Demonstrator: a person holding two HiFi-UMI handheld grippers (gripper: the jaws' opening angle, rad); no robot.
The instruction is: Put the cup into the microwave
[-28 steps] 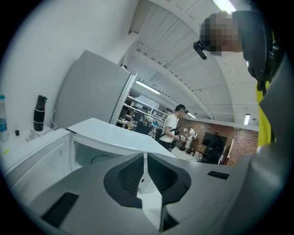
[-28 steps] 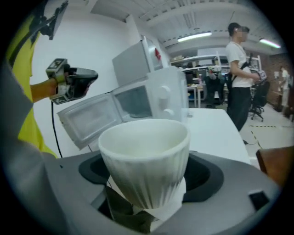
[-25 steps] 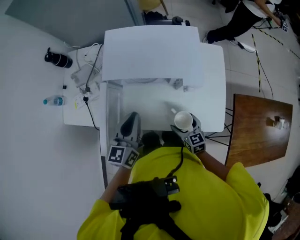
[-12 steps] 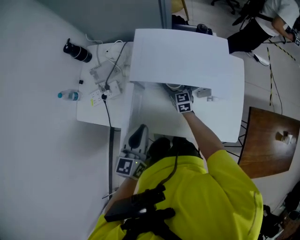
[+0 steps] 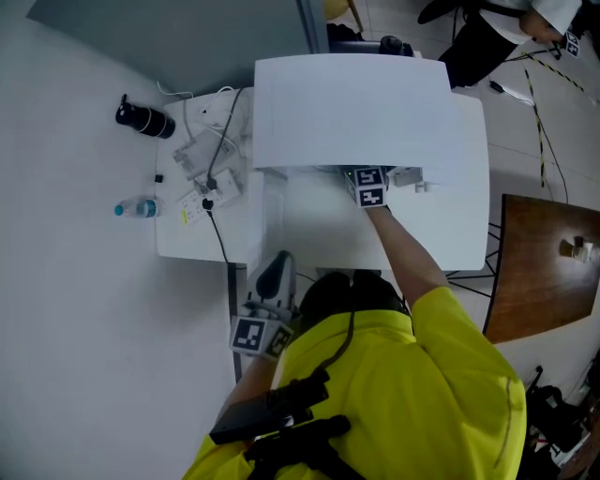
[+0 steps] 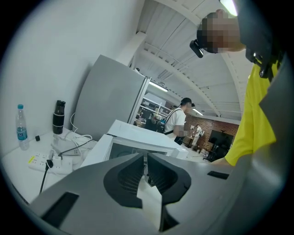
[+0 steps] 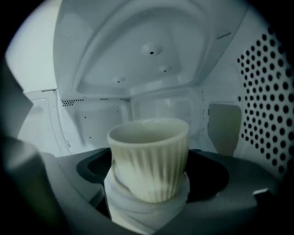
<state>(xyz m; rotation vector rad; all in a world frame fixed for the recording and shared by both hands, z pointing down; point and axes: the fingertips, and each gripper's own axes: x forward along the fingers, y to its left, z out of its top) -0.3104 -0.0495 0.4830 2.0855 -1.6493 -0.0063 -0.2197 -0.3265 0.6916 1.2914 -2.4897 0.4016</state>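
A ribbed cream cup (image 7: 149, 147) stands upright between the jaws of my right gripper (image 7: 151, 169), inside the white microwave cavity (image 7: 151, 55). The jaws are opening, and their dark pads (image 7: 94, 167) still sit against the cup's sides. From the head view only the right gripper's marker cube (image 5: 368, 185) shows, at the mouth of the microwave (image 5: 356, 103); the jaws and the cup are hidden under its top. My left gripper (image 5: 273, 272) hangs near the table's front edge, well short of the microwave (image 6: 138, 137). The left gripper (image 6: 146, 167) is shut and holds nothing.
Left of the microwave lie a power strip with cables (image 5: 202, 192), a black bottle (image 5: 143, 119) and a small water bottle (image 5: 136, 208). A brown table (image 5: 544, 272) stands to the right. A person (image 5: 487, 28) is on the floor behind. Perforated cavity wall (image 7: 271, 105) is at the cup's right.
My right gripper has carried the cup from the table's front forward into the microwave. The left gripper has drawn back a little toward the table's front edge.
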